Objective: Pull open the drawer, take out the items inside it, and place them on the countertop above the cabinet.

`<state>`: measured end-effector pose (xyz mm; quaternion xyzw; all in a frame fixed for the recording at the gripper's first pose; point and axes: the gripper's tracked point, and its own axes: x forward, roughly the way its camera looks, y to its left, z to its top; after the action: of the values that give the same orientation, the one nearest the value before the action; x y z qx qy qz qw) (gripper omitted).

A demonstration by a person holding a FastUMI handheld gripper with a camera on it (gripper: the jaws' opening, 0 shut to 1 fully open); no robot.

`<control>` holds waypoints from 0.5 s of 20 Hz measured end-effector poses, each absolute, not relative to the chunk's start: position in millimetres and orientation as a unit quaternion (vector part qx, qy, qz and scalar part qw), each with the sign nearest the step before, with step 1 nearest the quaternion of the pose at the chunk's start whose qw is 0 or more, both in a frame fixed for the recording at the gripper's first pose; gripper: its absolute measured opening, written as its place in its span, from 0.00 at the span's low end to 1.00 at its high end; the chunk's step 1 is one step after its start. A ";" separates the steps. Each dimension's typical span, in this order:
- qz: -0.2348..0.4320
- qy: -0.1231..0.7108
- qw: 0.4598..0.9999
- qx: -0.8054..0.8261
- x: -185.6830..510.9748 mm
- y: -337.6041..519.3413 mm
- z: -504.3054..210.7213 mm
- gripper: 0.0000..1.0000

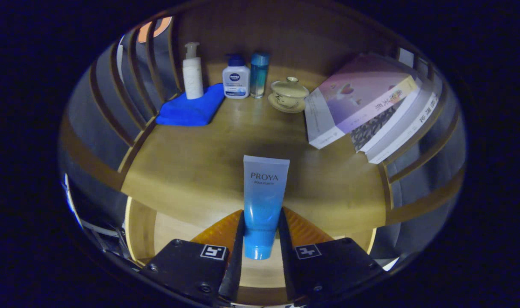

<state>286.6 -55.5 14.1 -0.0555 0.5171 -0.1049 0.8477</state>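
Blue tube (263, 201) is sitting clamped between both fingers of the gripper (262, 239) — jaws nearly closed on its lower part — and is hanging over the counter's (191, 171) front edge, above the open drawer (174, 231).

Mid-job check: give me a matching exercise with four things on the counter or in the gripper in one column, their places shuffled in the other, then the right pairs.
Things
1. blue tube
2. white pump bottle
3. lidded teacup
4. stack of books

Places
A. standing on the blue cloth
B. lying at the counter's right end
C. clamped between the fingers of the gripper
D. on a saucer, between the clear blue bottle and the books

Pairs: 1-C, 2-A, 3-D, 4-B
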 end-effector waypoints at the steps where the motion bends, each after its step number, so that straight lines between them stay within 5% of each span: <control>1: -0.103 0.516 0.849 -0.052 293.5 -52.9 12.3 0.45; 10: -0.117 0.505 0.853 -0.051 318.6 -51.2 -6.9 0.45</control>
<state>318.6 -51.2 -6.9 -0.0512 0.5055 -0.1175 0.8533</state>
